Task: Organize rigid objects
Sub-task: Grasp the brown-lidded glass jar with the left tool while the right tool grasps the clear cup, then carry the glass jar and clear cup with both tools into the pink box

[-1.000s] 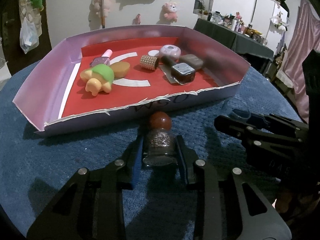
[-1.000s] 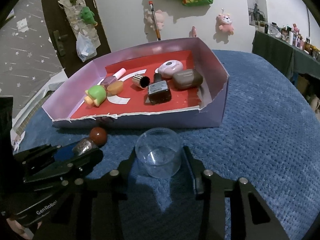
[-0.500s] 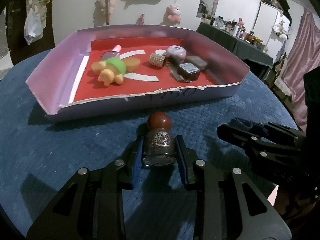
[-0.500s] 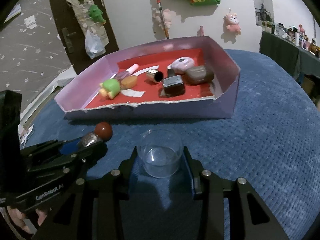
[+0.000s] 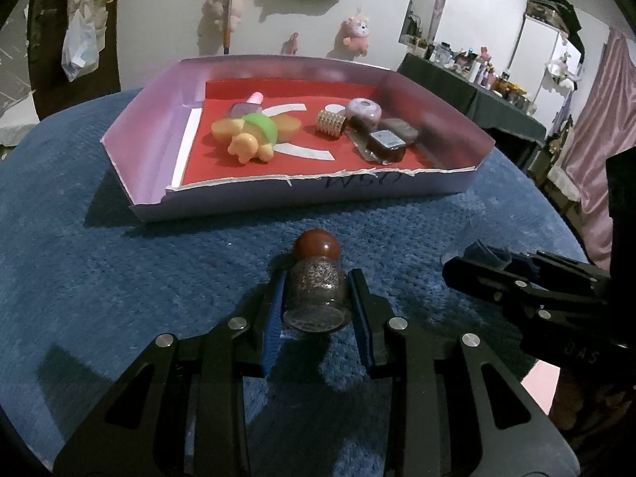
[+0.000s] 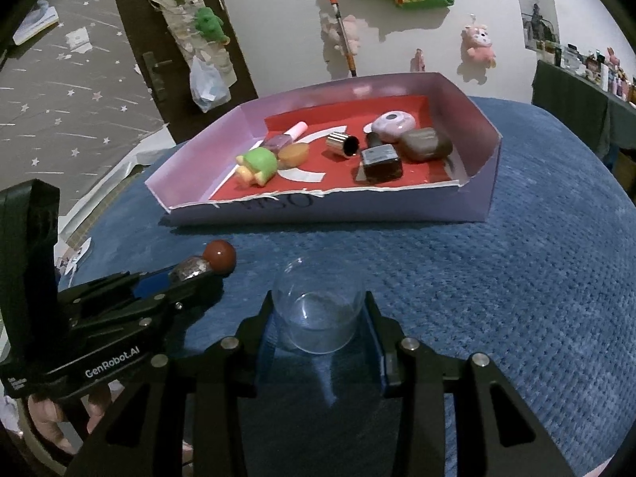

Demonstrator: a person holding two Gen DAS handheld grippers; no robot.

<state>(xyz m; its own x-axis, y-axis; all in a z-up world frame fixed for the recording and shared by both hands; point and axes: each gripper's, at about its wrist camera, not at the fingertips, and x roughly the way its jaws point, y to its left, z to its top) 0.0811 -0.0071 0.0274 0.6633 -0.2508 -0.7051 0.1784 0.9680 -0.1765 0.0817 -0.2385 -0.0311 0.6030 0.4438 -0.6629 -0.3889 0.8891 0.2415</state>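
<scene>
My left gripper (image 5: 316, 298) is shut on a small glitter bottle with a round red-brown cap (image 5: 316, 292), held above the blue cloth in front of the box. The same glitter bottle (image 6: 198, 268) shows at the left of the right wrist view. My right gripper (image 6: 320, 318) is shut on a clear plastic cup (image 6: 320, 314), lying on its side between the pads. Ahead stands a lilac cardboard box with a red floor (image 5: 318, 194), holding a green and yellow toy (image 5: 250, 137), a pink-capped bottle (image 5: 246, 105), a gold cap (image 5: 330, 121), a dark square bottle (image 5: 385, 143) and a lilac round case (image 5: 363, 109).
A blue textured cloth (image 6: 516, 298) covers the round table. A brown oval case (image 6: 425, 143) lies in the box at the right. Plush toys and a pencil hang on the white wall (image 6: 278, 20). A cluttered dark table (image 5: 477, 91) stands at the far right.
Both grippers have drawn back from the box with their loads, so the box looks farther off and shifted right in the left view. The grips look unchanged.
</scene>
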